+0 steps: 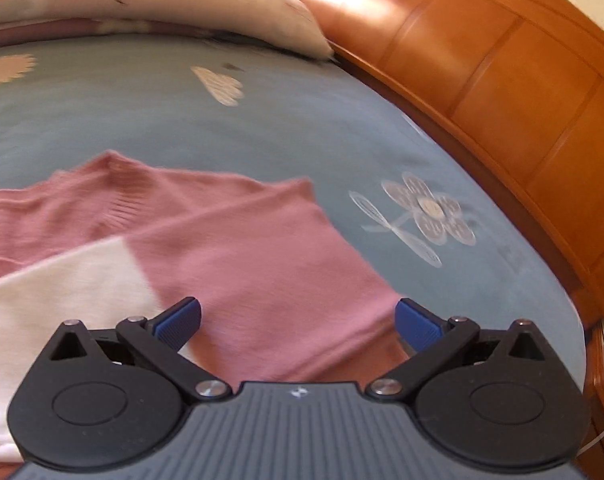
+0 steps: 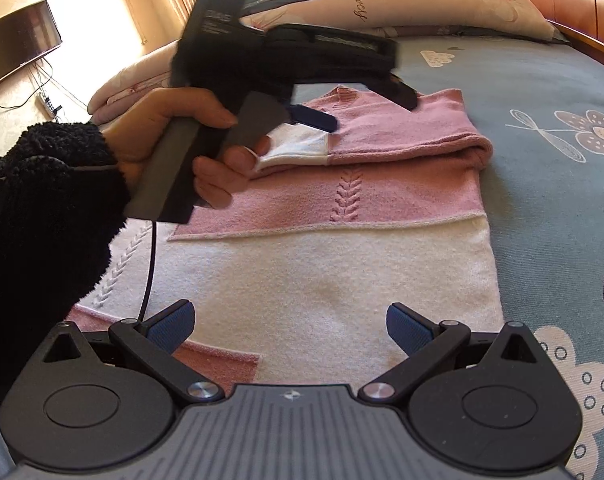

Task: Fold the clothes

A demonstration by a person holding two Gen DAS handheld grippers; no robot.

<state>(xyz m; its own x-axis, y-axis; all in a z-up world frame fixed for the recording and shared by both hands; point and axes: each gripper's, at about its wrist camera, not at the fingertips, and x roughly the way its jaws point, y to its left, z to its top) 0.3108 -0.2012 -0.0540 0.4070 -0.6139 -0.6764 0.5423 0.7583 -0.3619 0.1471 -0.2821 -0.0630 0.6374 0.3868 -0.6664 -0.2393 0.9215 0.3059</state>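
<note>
A pink and white knit sweater [image 2: 402,196] lies flat on the bed, with one sleeve [image 2: 382,144] folded across its chest, the white cuff end pointing left. My right gripper [image 2: 289,326] is open above the white lower part of the sweater, nothing between its blue pads. A hand in a black fleece sleeve holds my left gripper [image 2: 362,106] over the folded sleeve near the collar. In the left wrist view the left gripper [image 1: 298,322] is wide open above the pink sweater [image 1: 262,248], holding nothing.
The blue-grey floral bedsheet [image 2: 542,80] surrounds the sweater. Pillows [image 2: 442,4] lie at the head of the bed, against a wooden headboard [image 1: 502,80]. A folded quilt [image 2: 134,80] is at the far left. A wall TV [image 2: 18,40] and a cable [image 2: 150,264] are at the left.
</note>
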